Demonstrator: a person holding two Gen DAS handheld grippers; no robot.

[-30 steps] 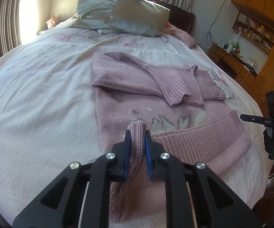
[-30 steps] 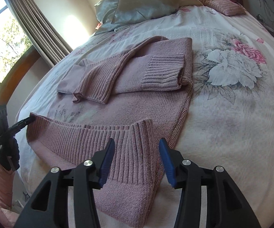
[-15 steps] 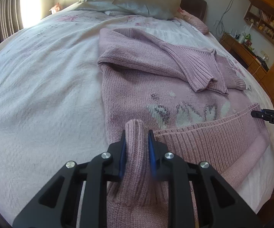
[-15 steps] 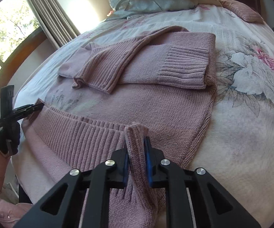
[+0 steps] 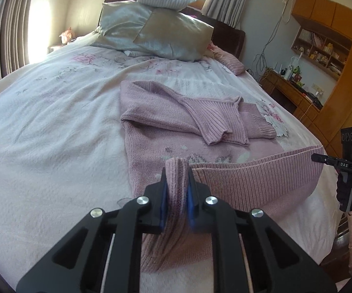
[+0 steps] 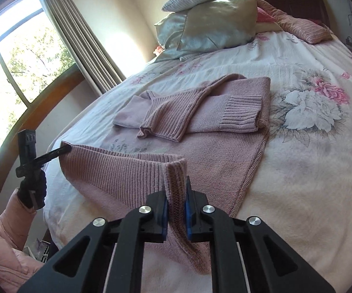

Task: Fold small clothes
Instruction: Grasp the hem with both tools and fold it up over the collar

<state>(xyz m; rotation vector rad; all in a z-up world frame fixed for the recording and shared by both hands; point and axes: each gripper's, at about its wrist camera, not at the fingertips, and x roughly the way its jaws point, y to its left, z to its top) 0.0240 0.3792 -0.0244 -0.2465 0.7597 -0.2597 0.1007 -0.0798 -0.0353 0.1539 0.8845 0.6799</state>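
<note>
Each gripper, left gripper and right gripper, is matte black with blue finger pads and silver screws (white "DAS" lettering on one). Black glove, pink padded sleeve.

Floral bedspread – stacked pillows, wooden shelves, curtains.

Hem corners: the ribbed hem of the pink knitted sweater vanishes between each gripper's blue pads.
Sweater's near edge: hidden behind black gripper frames.
Shelf items: small objects on the wooden wall shelves, too tiny to identify.
</note>
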